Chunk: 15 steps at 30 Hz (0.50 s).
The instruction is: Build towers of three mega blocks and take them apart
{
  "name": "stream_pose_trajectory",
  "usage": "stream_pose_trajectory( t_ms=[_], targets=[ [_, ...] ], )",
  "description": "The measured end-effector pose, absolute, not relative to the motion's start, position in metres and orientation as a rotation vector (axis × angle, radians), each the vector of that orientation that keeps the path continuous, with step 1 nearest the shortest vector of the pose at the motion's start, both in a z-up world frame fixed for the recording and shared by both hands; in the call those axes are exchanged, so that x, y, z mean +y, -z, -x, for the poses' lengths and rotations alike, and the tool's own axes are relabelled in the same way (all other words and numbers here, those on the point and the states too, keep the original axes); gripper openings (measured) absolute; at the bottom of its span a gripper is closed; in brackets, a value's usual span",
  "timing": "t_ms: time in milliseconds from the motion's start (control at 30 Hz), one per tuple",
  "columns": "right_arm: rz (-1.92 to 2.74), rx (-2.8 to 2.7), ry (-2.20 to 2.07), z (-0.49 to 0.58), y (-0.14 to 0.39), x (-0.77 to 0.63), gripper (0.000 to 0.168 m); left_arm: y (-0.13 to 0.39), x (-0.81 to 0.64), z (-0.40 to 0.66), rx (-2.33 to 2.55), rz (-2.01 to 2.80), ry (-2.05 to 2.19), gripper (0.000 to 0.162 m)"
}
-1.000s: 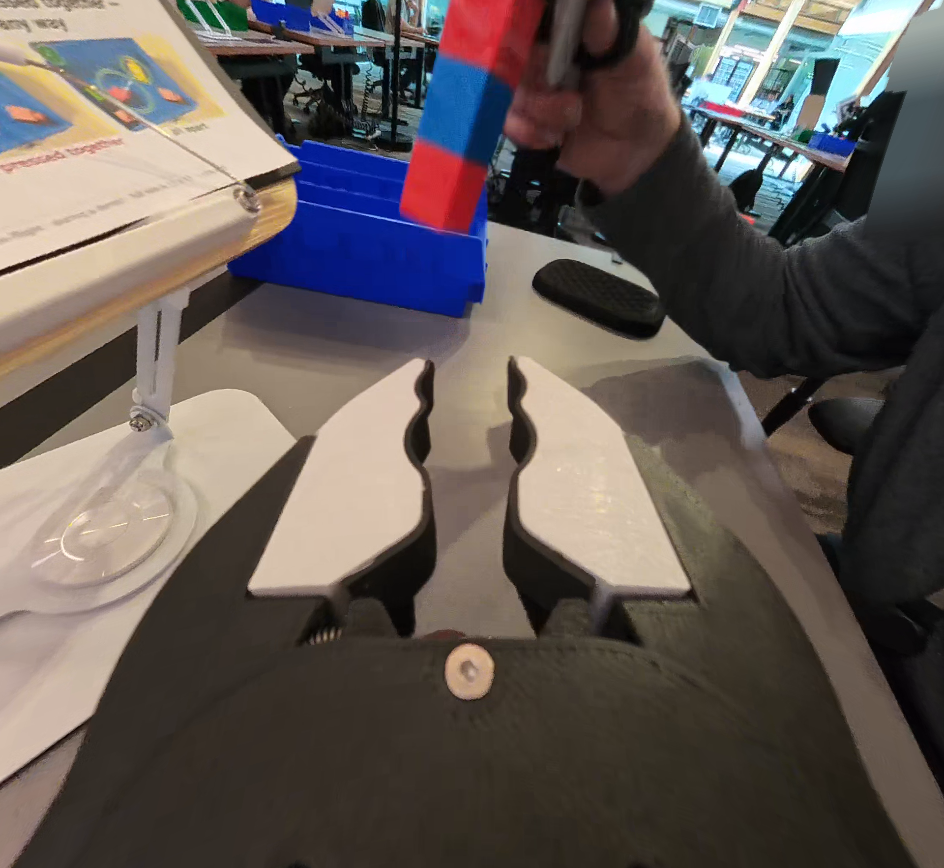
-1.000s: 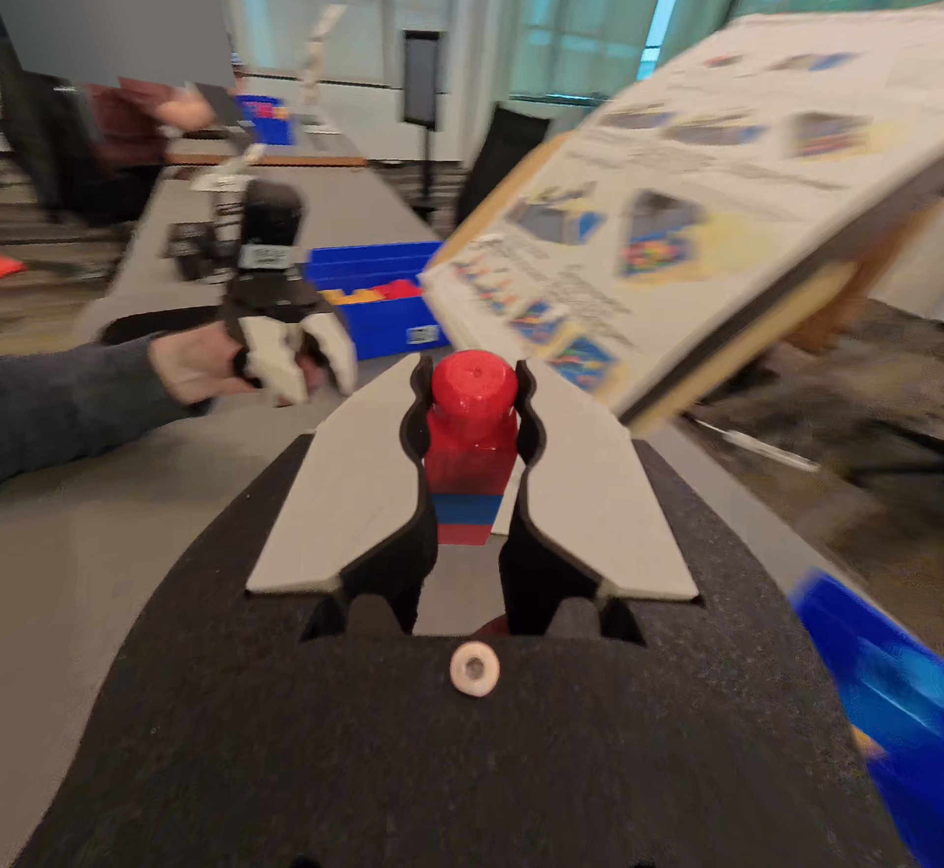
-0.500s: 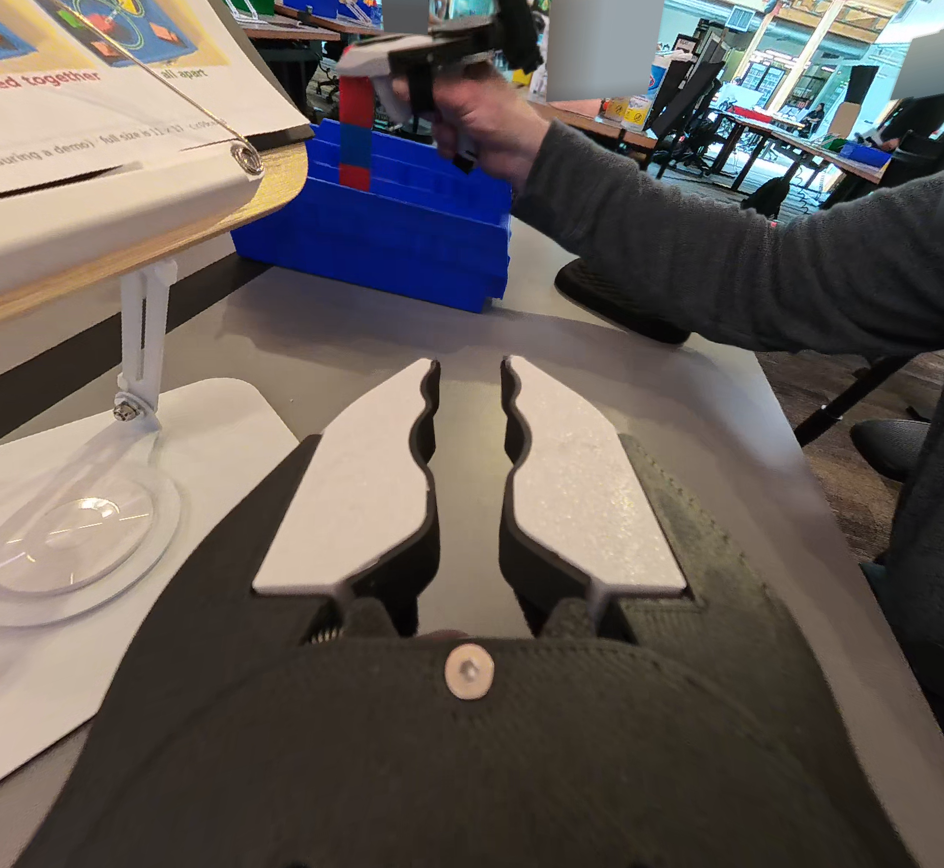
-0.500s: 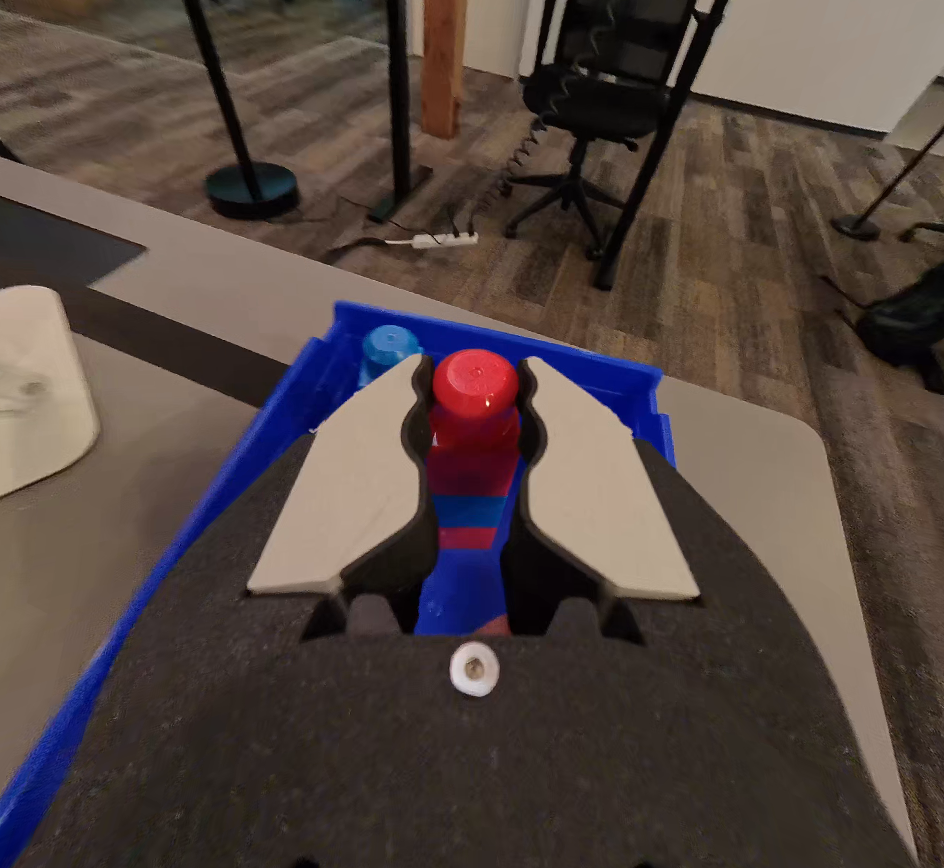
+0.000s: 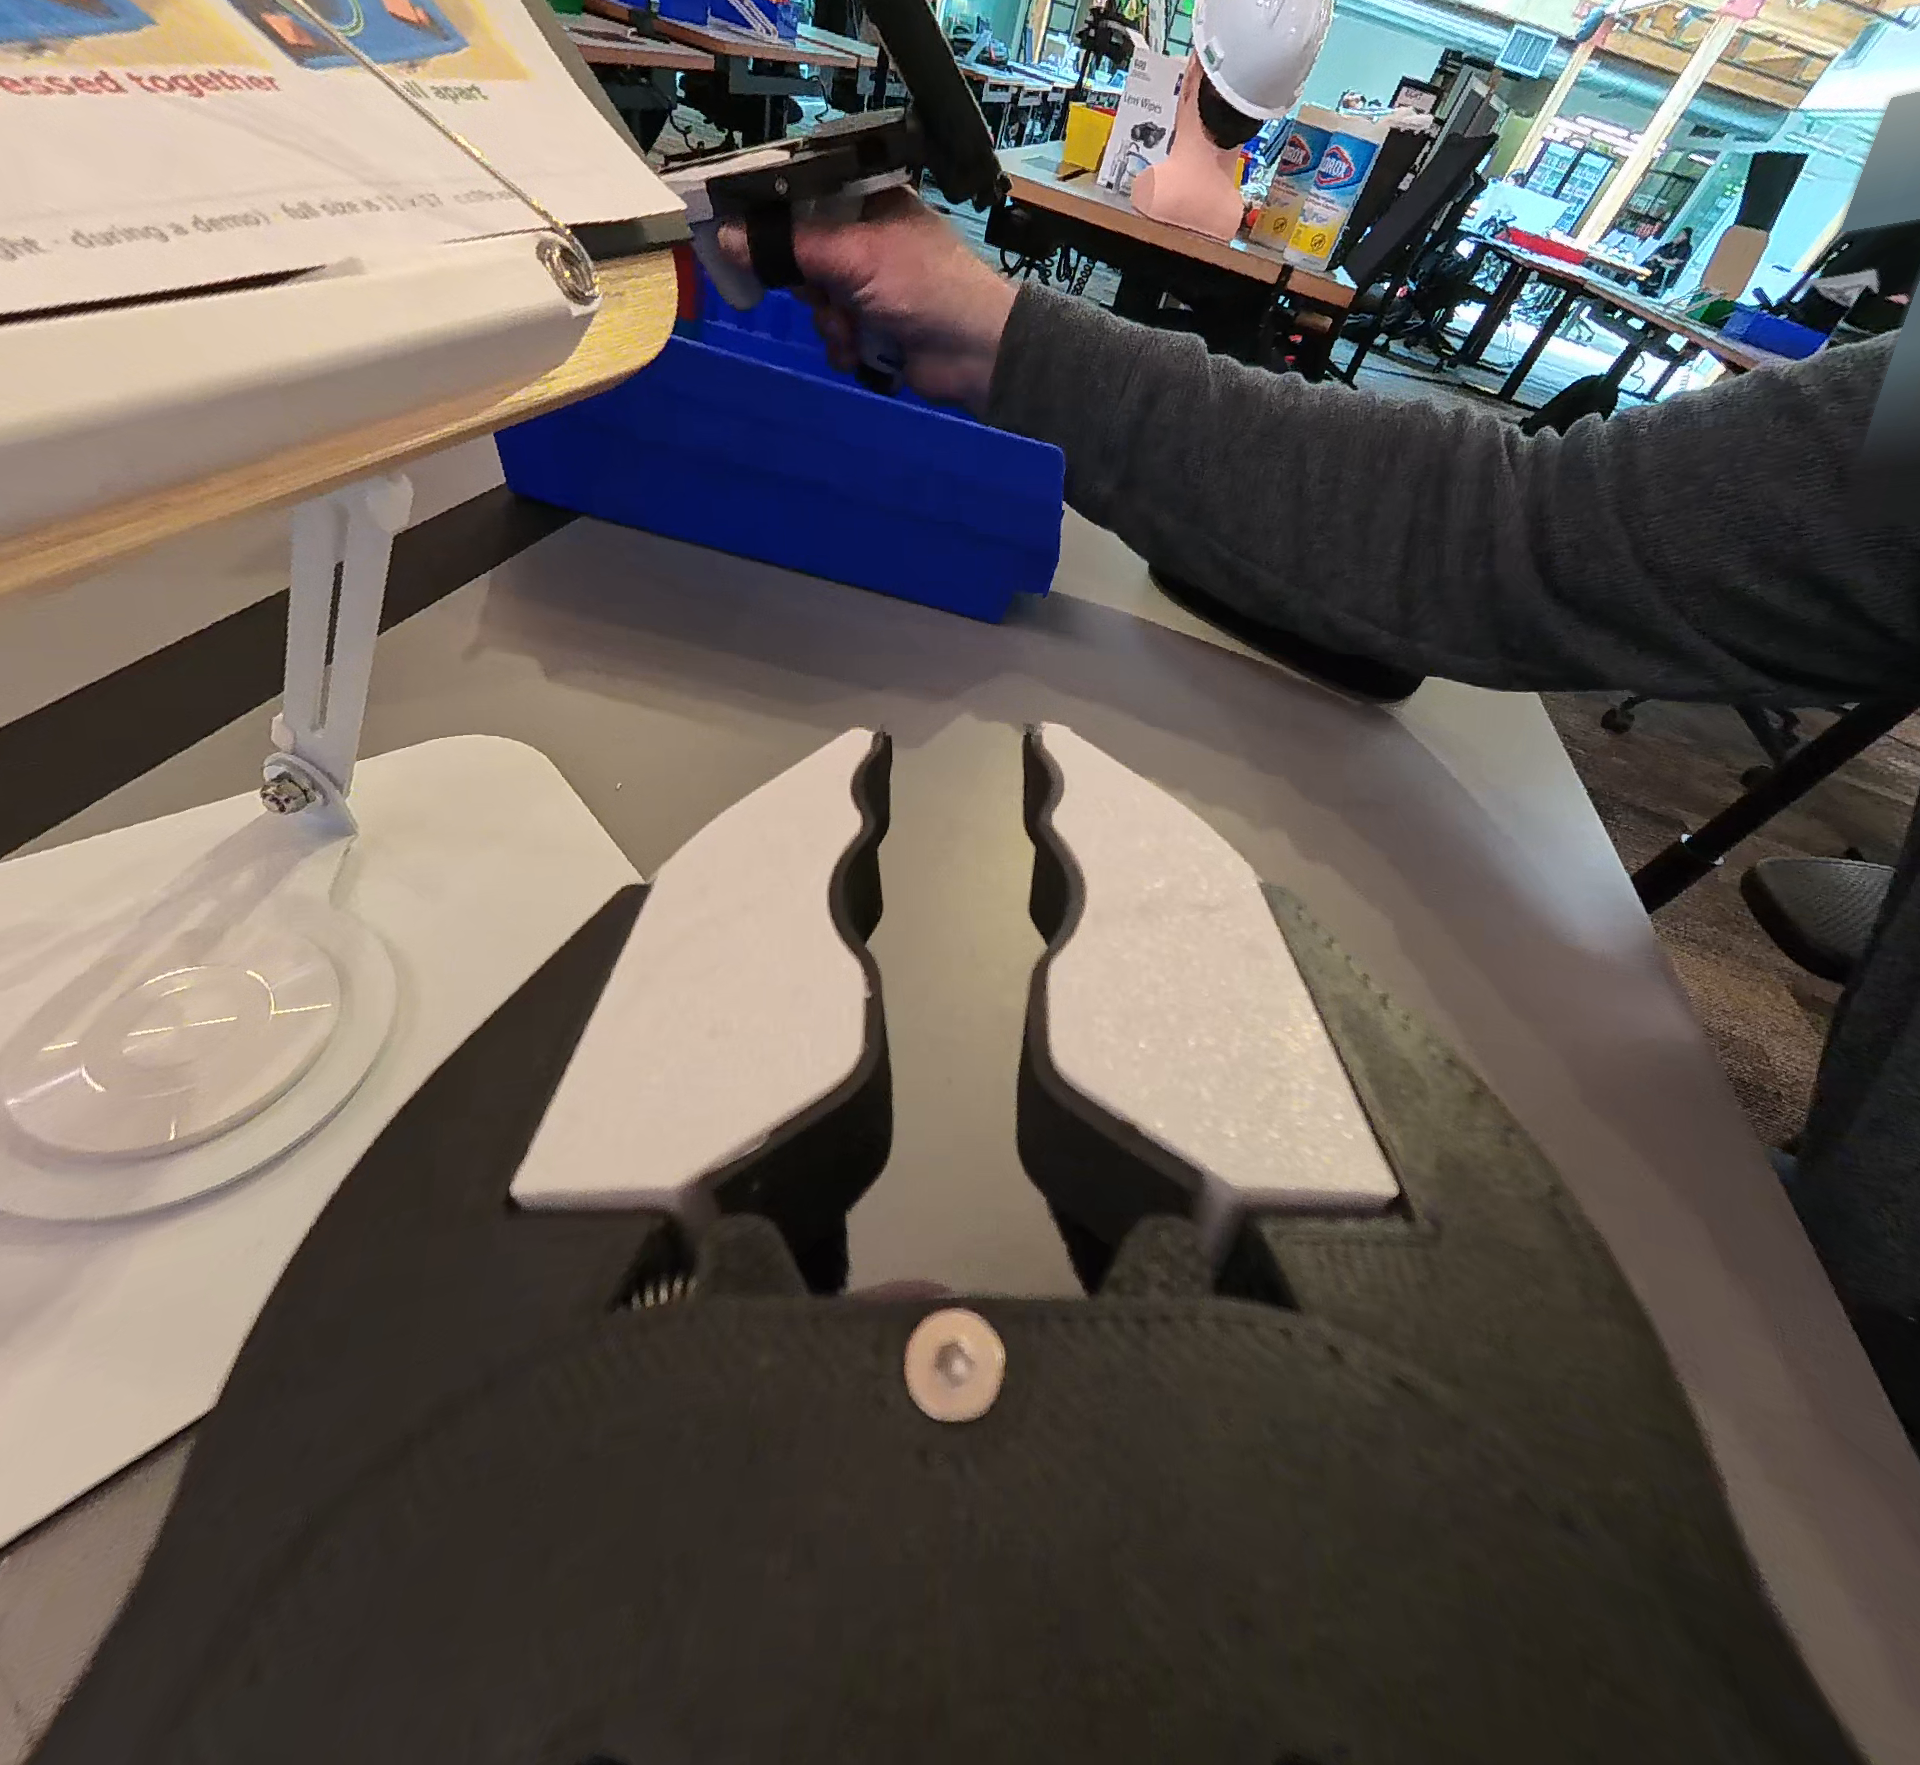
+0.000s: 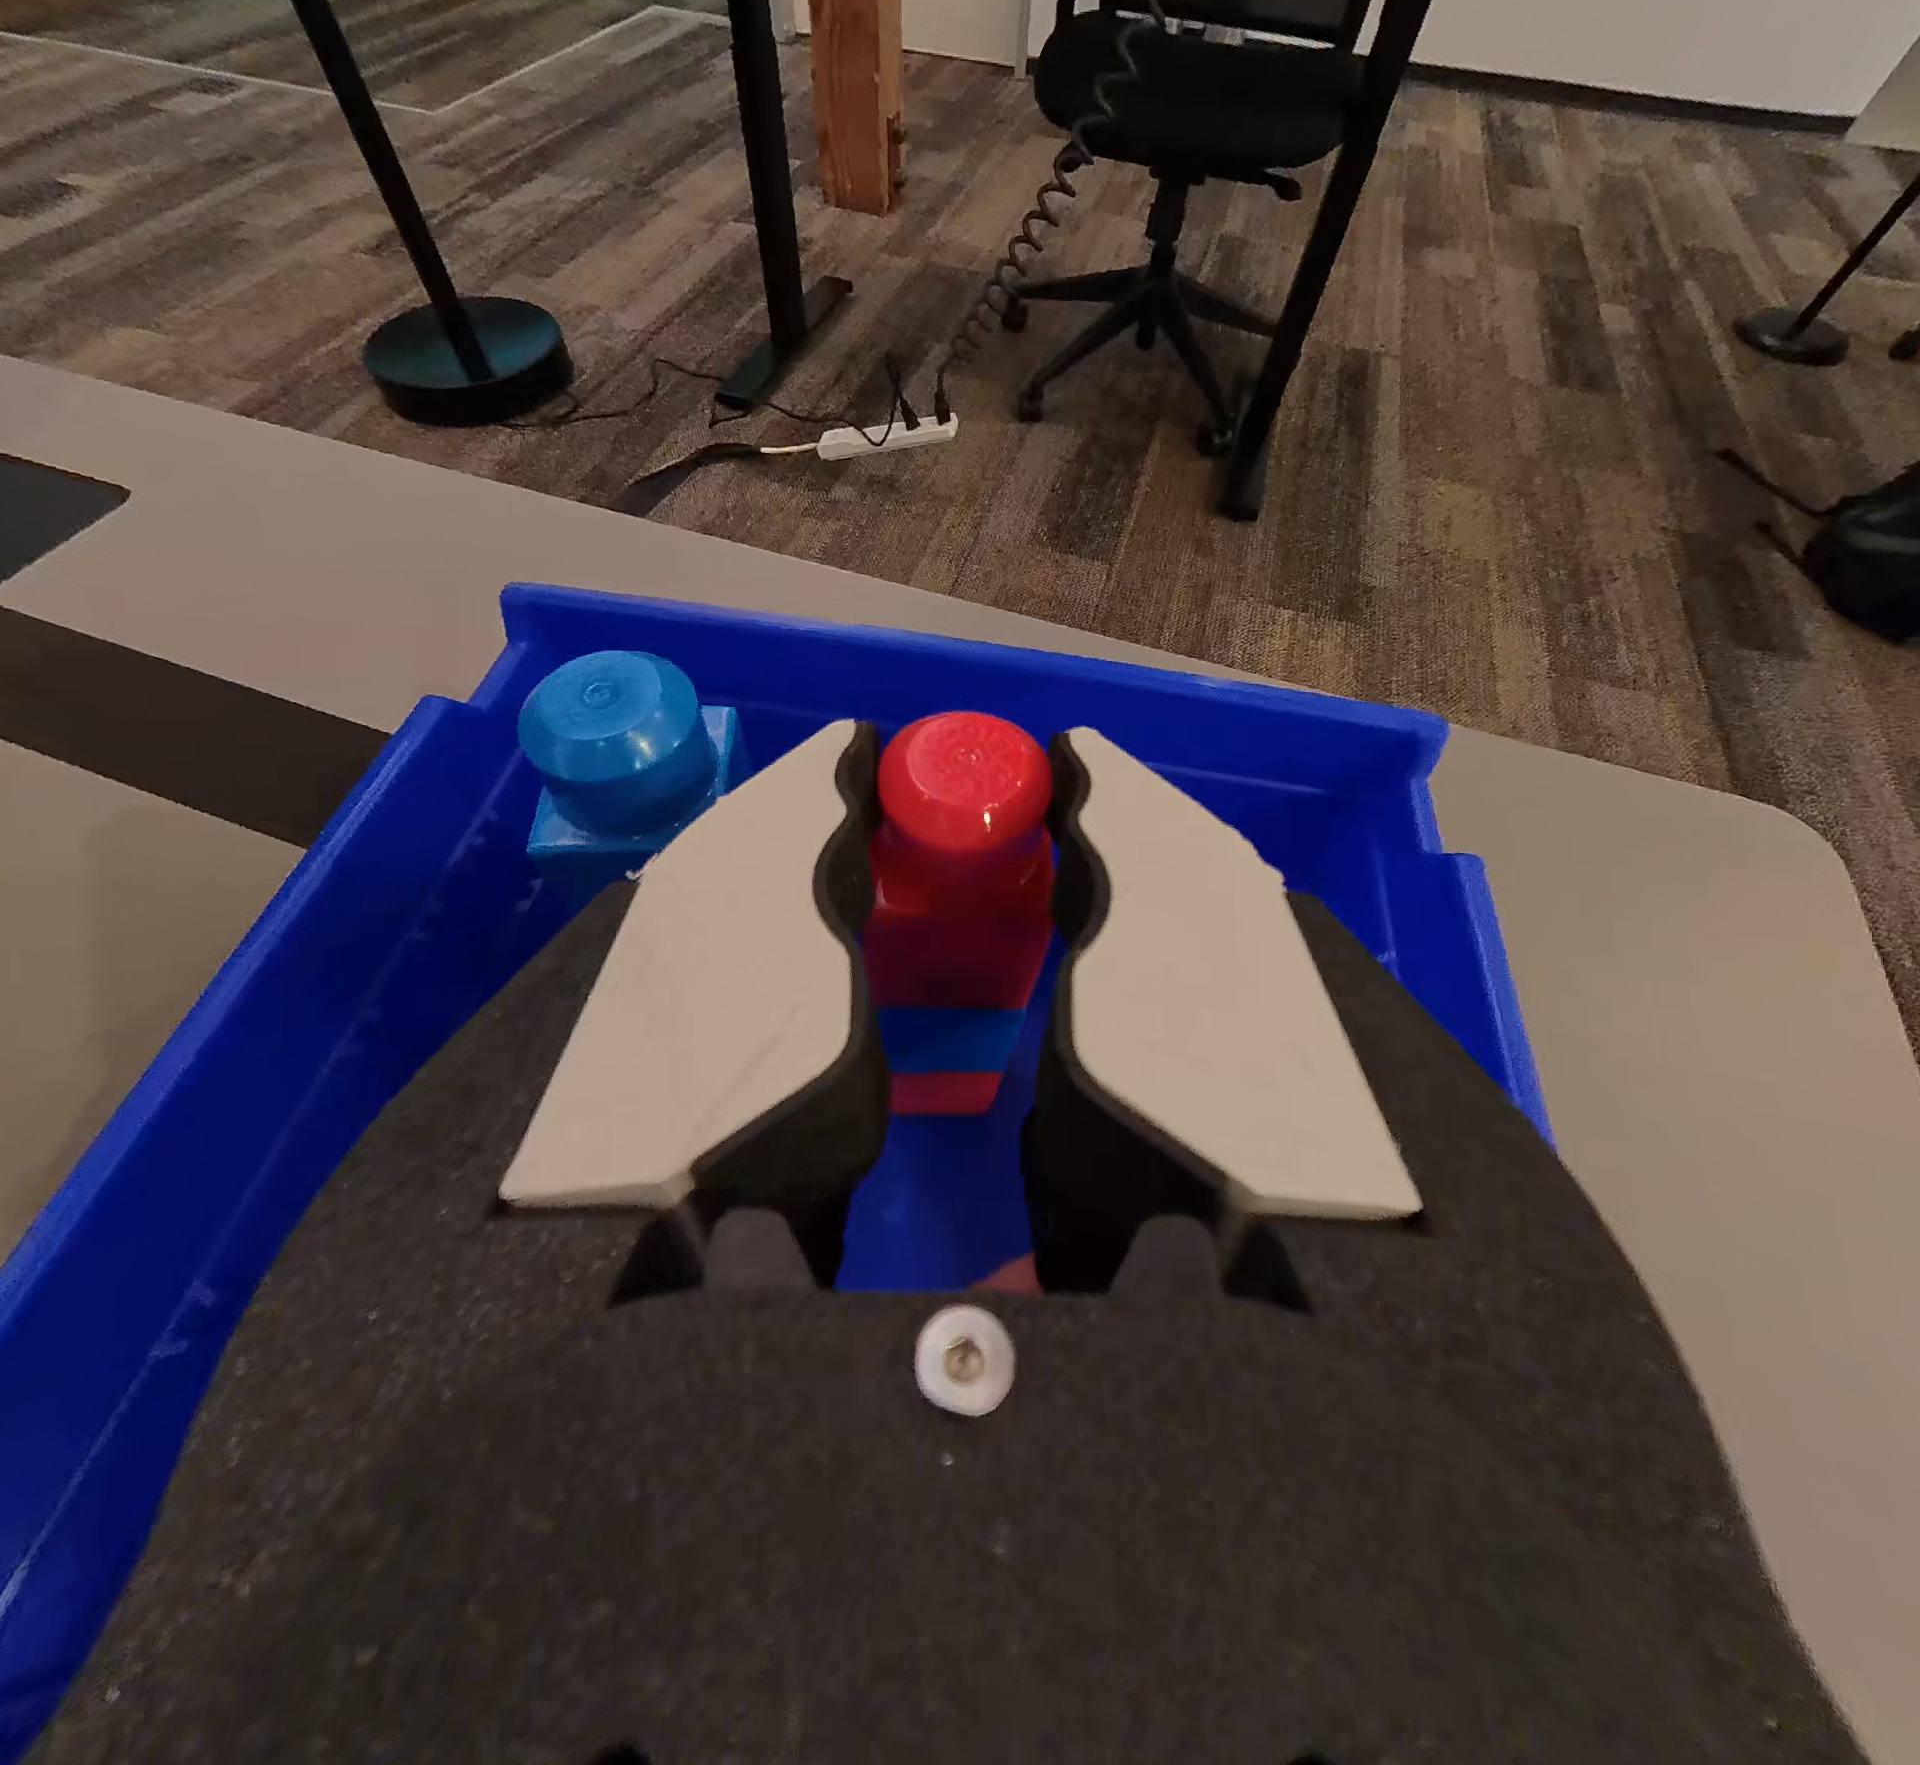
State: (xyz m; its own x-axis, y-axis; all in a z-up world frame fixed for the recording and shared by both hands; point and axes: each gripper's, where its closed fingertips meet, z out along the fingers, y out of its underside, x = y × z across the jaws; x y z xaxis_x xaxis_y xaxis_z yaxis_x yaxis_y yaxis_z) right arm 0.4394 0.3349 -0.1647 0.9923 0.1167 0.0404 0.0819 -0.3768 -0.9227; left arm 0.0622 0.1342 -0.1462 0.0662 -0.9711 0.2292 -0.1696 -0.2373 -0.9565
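My right gripper [image 6: 961, 733] is shut on a tower of three mega blocks [image 6: 956, 894], red on top, blue in the middle, red at the bottom. It points down and holds the tower upright inside the blue bin [image 6: 1039, 666]. A single blue block [image 6: 613, 759] stands in the bin's far left corner. In the left wrist view the right gripper [image 5: 790, 188] is over the blue bin [image 5: 790, 468], and the tower is almost fully hidden behind the document stand. My left gripper [image 5: 954, 739] is empty, its fingers a narrow gap apart, low over the grey table [image 5: 1299, 780].
A tilted document stand [image 5: 312, 281] on a white base [image 5: 208, 1040] stands left of my left gripper. A black pad [image 5: 1299, 650] lies under the person's sleeve [image 5: 1455, 520]. The table edge runs just beyond the bin, with an office chair [image 6: 1195, 84] and floor stands behind it. Some 45 cm of space lies between my two pairs of fingers.
The right gripper has carried the tower from high over the table to the blue bin and lowered it inside. The left gripper has barely moved.
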Motion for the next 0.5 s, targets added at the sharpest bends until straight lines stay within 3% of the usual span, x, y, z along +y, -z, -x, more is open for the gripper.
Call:
stream_pose_trajectory(
  t_ms=[100, 233, 500],
  targets=[
    [1.961, -0.124, -0.043, -0.44, 0.164, 0.333, 0.043, 0.148, 0.133, -0.063, 1.193, 1.541, 1.261, 0.024],
    [1.926, -0.106, -0.071, -0.442, 0.15, 0.323, 0.042, 0.147, 0.131, -0.065, 1.203, 1.534, 1.257, 0.024],
    [1.842, -0.28, 0.022, -0.396, 0.074, 0.248, 0.036, 0.149, 0.129, -0.071, 1.224, 1.529, 1.163, 0.021]
  ],
)
